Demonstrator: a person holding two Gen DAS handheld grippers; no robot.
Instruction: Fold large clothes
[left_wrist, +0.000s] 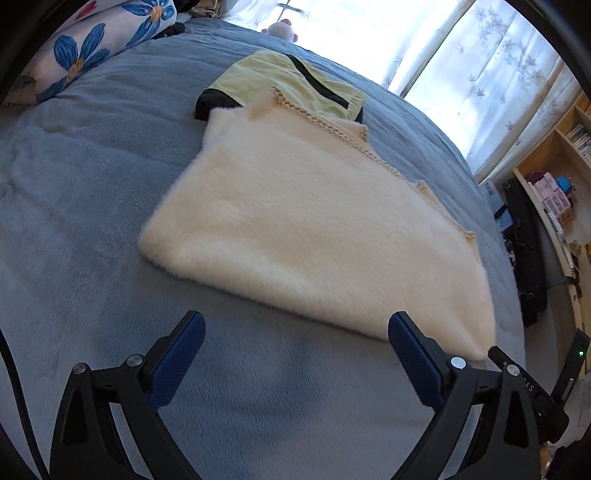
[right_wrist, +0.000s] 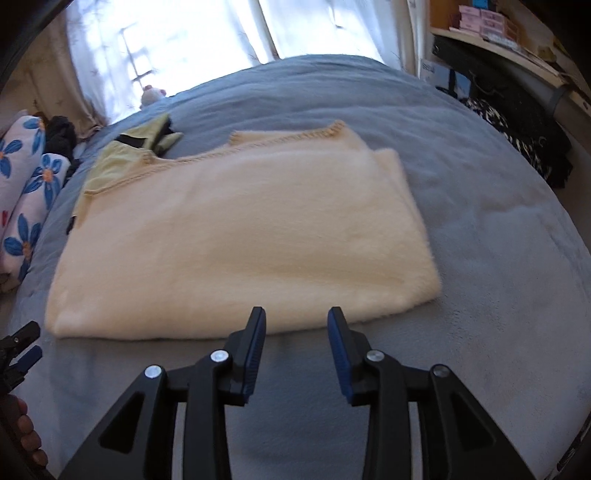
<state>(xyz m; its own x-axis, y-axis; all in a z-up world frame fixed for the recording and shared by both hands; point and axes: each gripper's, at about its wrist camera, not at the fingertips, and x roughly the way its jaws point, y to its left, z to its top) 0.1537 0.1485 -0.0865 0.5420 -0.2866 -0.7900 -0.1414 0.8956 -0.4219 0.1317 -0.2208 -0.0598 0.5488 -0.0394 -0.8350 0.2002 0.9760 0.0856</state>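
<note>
- Lying folded into a flat rectangle near the middle of the bed (left_wrist: 92, 192), the cream fleece garment (left_wrist: 295, 229) is overlapping a folded yellow garment (left_wrist: 295, 85) toward the window edge, seemingly stacking finished pieces.
- Left hand-held gripper (left_wrist: 295, 354) is hovering off the near fold edge, jaws spread wide, gripping nothing.
- Right hand-held gripper (right_wrist: 296, 345) is hovering likewise, jaws partly spread, empty.
- Judgement: both are standing clear; this fold appears complete.
</note>
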